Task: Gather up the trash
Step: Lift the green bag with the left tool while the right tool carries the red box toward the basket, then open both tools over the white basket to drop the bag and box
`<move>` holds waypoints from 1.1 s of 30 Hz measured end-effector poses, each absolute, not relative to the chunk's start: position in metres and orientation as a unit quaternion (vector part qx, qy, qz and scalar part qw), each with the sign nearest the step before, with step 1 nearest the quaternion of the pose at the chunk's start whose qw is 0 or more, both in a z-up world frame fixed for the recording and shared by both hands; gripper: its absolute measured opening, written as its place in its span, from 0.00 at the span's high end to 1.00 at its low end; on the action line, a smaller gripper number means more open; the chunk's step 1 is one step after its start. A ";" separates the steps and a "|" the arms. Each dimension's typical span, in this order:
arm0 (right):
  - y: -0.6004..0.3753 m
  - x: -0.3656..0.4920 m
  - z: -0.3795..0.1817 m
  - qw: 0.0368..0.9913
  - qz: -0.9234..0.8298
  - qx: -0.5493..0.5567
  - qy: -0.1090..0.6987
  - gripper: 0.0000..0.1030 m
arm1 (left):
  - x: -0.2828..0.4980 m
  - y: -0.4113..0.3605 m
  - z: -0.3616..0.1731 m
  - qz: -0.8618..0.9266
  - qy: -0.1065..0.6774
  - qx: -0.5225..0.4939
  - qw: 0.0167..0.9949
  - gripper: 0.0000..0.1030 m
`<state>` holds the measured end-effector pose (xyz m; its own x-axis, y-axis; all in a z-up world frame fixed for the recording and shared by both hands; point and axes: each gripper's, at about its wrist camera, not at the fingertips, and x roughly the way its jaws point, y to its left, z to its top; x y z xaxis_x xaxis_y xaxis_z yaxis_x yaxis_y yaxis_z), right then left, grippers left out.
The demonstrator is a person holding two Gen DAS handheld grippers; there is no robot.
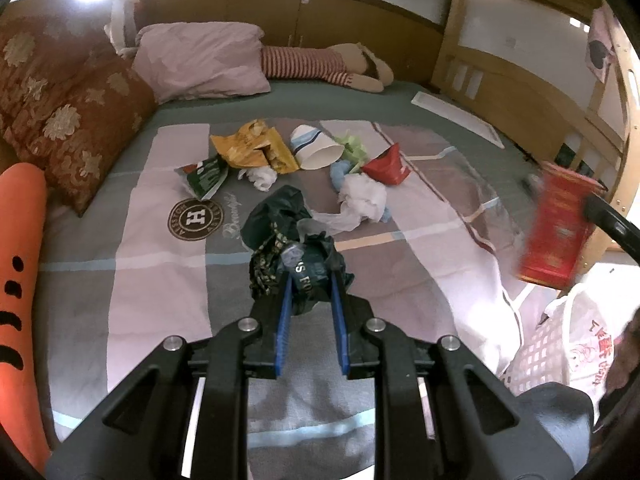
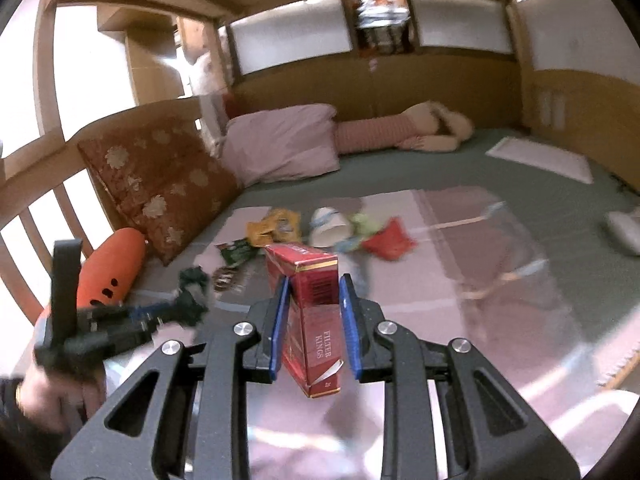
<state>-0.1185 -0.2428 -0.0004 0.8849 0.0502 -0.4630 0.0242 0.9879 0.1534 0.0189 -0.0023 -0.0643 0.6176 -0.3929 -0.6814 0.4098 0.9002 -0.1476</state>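
Note:
Trash lies on the bed: a yellow snack bag [image 1: 256, 148], a white paper cup [image 1: 314, 148], a red packet [image 1: 386, 166], white crumpled plastic [image 1: 362, 196] and a green wrapper [image 1: 206, 176]. My left gripper [image 1: 312, 280] is shut on a dark green crumpled plastic bag [image 1: 308, 268], held above the bedspread; it also shows in the right wrist view [image 2: 192, 300]. My right gripper [image 2: 314, 284] is shut on a red cigarette carton [image 2: 310, 312], held in the air; the carton shows blurred in the left wrist view [image 1: 556, 224].
A white plastic shopping bag [image 1: 560, 352] sits at the bed's right edge. Brown floral cushions [image 1: 80, 120], a pink pillow [image 1: 200, 60], an orange carrot plush [image 1: 20, 280] and a striped doll [image 1: 320, 62] lie along the left and back. Wooden walls surround the bed.

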 end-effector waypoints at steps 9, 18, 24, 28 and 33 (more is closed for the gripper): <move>-0.339 -0.250 -0.023 0.945 -0.140 0.067 0.288 0.75 | -0.017 -0.053 -0.047 -0.349 0.351 0.045 0.868 0.81; -0.397 -0.315 -0.020 0.934 -0.228 0.123 0.248 0.37 | -0.128 -0.204 -0.029 -0.521 0.348 0.121 0.770 0.81; -0.405 -0.342 0.026 0.943 -0.255 0.112 0.180 0.31 | -0.180 -0.286 -0.037 -0.592 0.371 0.140 0.701 0.64; -0.399 -0.329 0.029 0.947 -0.237 0.111 0.186 0.31 | -0.172 -0.289 -0.036 -0.563 0.365 0.120 0.732 0.14; -0.371 -0.283 0.016 0.952 -0.196 0.109 0.210 0.31 | -0.118 -0.239 -0.016 -0.507 0.351 0.077 0.784 0.10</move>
